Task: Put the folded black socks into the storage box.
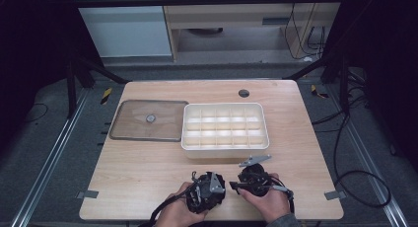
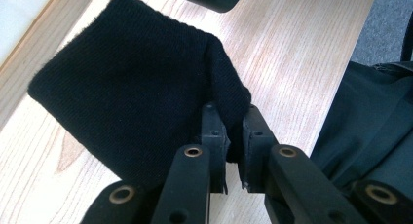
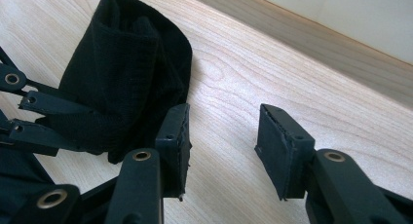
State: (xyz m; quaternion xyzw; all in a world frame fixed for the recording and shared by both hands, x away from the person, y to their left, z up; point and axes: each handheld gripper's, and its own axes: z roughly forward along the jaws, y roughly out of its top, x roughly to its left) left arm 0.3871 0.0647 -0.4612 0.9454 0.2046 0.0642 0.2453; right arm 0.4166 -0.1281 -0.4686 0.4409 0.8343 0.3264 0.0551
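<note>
The left gripper [image 2: 233, 136] has its jaws closed tight on a corner of a black knitted cloth [image 2: 126, 102]. In the left gripper view the cloth spreads from the jaws toward the upper left of the frame and lies over the wooden table [image 2: 292, 53].

The right gripper [image 3: 221, 141] has its jaws partly apart, with bare tabletop between the pads and nothing gripped. In the right gripper view the cloth [image 3: 131, 73] stands bunched at the upper left of the frame, just beside the inner face of this gripper's left jaw; contact cannot be confirmed. The other gripper's black linkage appears at the left edge of that frame, against the cloth.

In the high view both grippers sit at the lower centre of the frame, close together, near the table's near edge: left gripper [image 1: 206, 190], right gripper [image 1: 254, 180]. A white compartment tray [image 1: 224, 150] lies at the frame's centre, just above the grippers. A transparent lid [image 1: 148, 121] lies flat to its left, close beside it.
</note>
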